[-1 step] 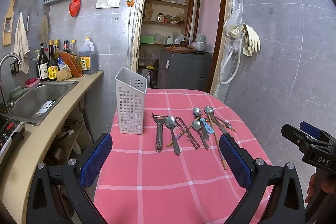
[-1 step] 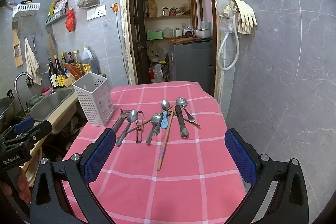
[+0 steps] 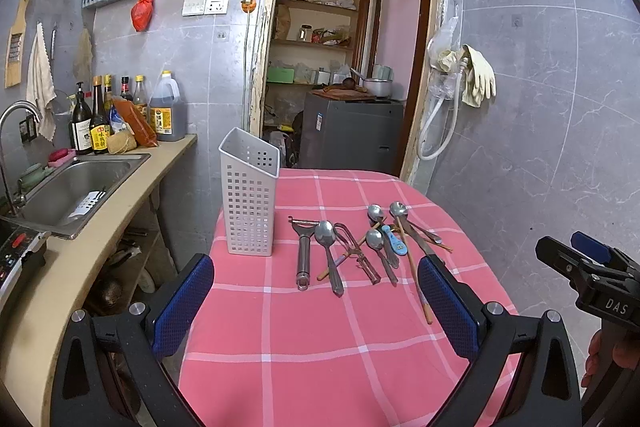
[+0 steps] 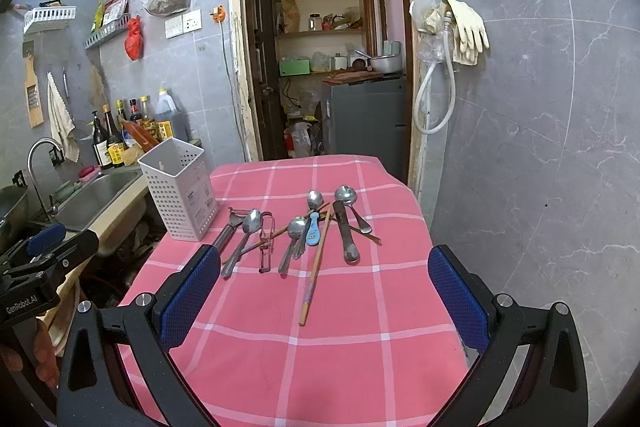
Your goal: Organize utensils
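A white perforated utensil holder [image 3: 248,195] [image 4: 180,187] stands upright at the table's left edge. To its right, several utensils lie loose on the pink checked cloth: a steel peeler [image 3: 304,251], a large spoon [image 3: 329,251], a small blue spoon [image 3: 394,241] [image 4: 313,229], a wooden chopstick [image 4: 316,267] and a knife [image 4: 346,231]. My left gripper [image 3: 315,267] is open, hovering on the near side of the utensils with nothing between its fingers. My right gripper [image 4: 324,259] is also open and empty, on the near side of the chopstick.
The table [image 3: 320,347] is small, with drop-offs on the left and right. Left of it runs a counter with a sink [image 3: 76,183] and bottles [image 3: 100,123]. A grey tiled wall is close on the right, and an open doorway [image 3: 336,67] is behind the table.
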The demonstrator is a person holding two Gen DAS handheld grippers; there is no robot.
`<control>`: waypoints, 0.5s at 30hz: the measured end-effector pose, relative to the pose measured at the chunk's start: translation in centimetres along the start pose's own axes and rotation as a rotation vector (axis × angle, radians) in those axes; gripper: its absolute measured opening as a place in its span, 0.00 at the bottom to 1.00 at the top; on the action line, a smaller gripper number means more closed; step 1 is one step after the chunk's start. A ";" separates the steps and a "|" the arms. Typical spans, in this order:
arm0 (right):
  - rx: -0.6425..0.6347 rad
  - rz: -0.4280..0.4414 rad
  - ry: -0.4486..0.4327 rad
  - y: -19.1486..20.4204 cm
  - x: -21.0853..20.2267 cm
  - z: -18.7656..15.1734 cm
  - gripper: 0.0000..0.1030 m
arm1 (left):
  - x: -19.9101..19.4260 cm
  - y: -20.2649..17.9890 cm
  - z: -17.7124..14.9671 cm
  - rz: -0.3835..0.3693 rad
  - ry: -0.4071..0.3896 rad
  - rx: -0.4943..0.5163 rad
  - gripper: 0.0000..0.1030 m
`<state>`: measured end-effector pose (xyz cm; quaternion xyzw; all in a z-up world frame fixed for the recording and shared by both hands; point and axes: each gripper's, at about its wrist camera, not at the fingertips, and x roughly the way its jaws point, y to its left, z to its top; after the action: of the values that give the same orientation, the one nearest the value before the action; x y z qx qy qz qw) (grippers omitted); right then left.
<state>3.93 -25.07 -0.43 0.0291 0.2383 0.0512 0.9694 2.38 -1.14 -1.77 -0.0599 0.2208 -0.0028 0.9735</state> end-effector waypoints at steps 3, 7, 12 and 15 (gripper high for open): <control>0.000 -0.001 0.001 0.1 0.1 0.0 0.99 | 0.0 0.1 0.0 -0.002 0.001 0.000 1.00; -0.001 -0.004 0.004 0.2 0.2 0.0 0.99 | 0.5 0.1 -0.2 -0.005 0.006 0.000 1.00; -0.001 -0.007 0.010 0.3 0.4 0.0 0.99 | 0.7 0.0 -0.2 -0.005 0.009 0.000 1.00; -0.002 -0.008 0.010 0.3 0.4 0.0 0.99 | 0.7 0.0 -0.2 -0.005 0.009 0.000 1.00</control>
<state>4.29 -24.68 -0.59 0.0272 0.2433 0.0478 0.9684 2.93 -1.23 -2.22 -0.0606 0.2252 -0.0054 0.9724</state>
